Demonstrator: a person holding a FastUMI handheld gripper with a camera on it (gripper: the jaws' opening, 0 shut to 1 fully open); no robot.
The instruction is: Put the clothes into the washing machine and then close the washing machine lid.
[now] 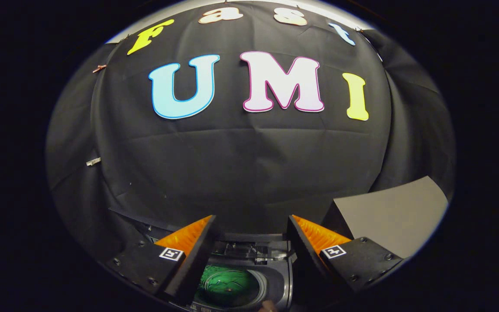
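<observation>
The gripper [249,242] stands open, its fingers spread wide with nothing between them. Below and between the fingers sits the washing machine [275,284], seen from above, its drum mouth [231,287] exposed and the lid evidently up. Inside the drum lies something green [228,284]; this is probably a garment already loaded, though the low, distorted view does not settle whether it is cloth or the drum's own lining. A pale sliver at the machine's near rim [268,306] may be a fingertip; it is too small to confirm. A grey panel [394,212] stands to the right, beyond the right finger.

Judgement: if the load is in, the step in hand is closing the lid. Recommended practice: tilt the gripper down so the lid comes into sight, meet its raised edge with one finger, and press it down evenly, keeping the fingers clear of the drum mouth.
</observation>
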